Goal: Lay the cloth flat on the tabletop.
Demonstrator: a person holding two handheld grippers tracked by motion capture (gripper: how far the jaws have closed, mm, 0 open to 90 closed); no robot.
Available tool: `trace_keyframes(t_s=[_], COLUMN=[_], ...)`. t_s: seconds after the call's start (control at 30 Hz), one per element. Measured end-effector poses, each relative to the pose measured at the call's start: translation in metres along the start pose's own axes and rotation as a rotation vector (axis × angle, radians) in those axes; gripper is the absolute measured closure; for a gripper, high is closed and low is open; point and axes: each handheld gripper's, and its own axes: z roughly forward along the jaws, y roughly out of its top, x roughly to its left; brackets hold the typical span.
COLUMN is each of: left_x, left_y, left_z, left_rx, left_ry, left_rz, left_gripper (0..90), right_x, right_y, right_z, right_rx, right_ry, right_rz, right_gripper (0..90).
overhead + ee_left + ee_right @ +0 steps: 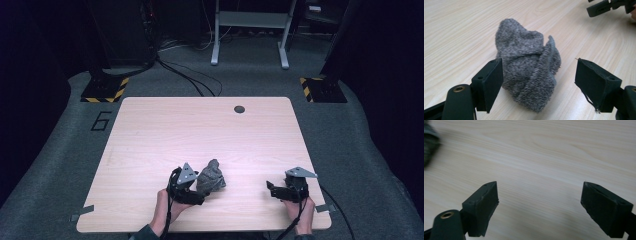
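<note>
Your left gripper (539, 82) stands wide open around the crumpled grey knitted sock (529, 65), which lies near the front edge of the pale wooden table (150, 130). Push in deeper before closing, so you pinch the thick fold. Your right gripper (540, 207), well apart, gapes empty.

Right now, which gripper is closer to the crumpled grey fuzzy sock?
Left. The left gripper is right at the crumpled grey fuzzy sock, jaws open either side of it. The right gripper sits well off to its right.
</note>
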Motion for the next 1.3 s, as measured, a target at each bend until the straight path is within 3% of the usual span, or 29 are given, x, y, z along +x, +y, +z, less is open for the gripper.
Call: trace_keyframes(t_s=[0.1, 0.17, 0.23, 0.3, 0.33, 0.53, 0.63, 0.8, 0.93, 1.23, 1.3], left_x=[-0.010, -0.012, -0.012, -0.010, -0.009, -0.001, 0.001, 0.004, 0.006, 0.014, 0.017], left_y=[0.001, 0.002, 0.003, 0.004, 0.003, 0.001, -0.001, -0.004, -0.006, -0.009, -0.011], left_z=[0.006, 0.011, 0.015, 0.018, 0.020, 0.022, 0.023, 0.024, 0.023, 0.009, 0.005], left_rx=[0.024, 0.031, 0.038, 0.054, 0.052, 0.066, 0.061, 0.064, 0.053, 0.015, -0.002], left_ry=[0.018, 0.023, 0.028, 0.029, 0.041, 0.018, 0.007, -0.013, -0.019, -0.012, -0.007], left_rz=[0.044, 0.051, 0.049, 0.052, 0.051, 0.040, 0.035, 0.040, 0.037, 0.008, -0.014], left_gripper=[23.7, 25.0, 31.1, 35.0, 41.2, 58.9, 65.3, 77.5, 84.3, 85.0, 85.0], right_x=[0.027, 0.044, 0.070, 0.083, 0.092, 0.117, 0.125, 0.131, 0.134, 0.126, 0.122], right_y=[0.011, 0.015, 0.021, 0.023, 0.025, 0.030, 0.032, 0.031, 0.030, 0.030, 0.030], right_z=[0.001, 0.003, 0.009, 0.013, 0.017, 0.034, 0.044, 0.057, 0.061, 0.050, 0.044], right_rx=[-0.010, -0.011, 0.000, 0.003, 0.012, 0.046, 0.065, 0.100, 0.091, 0.053, 0.043], right_ry=[0.069, 0.115, 0.172, 0.192, 0.208, 0.283, 0.286, 0.289, 0.288, 0.252, 0.243], right_rz=[-0.052, -0.088, -0.152, -0.186, -0.218, -0.294, -0.317, -0.311, -0.312, -0.304, -0.285], right_gripper=[16.0, 19.6, 25.9, 30.3, 33.5, 46.3, 56.0, 73.4, 85.9, 88.0, 88.0])
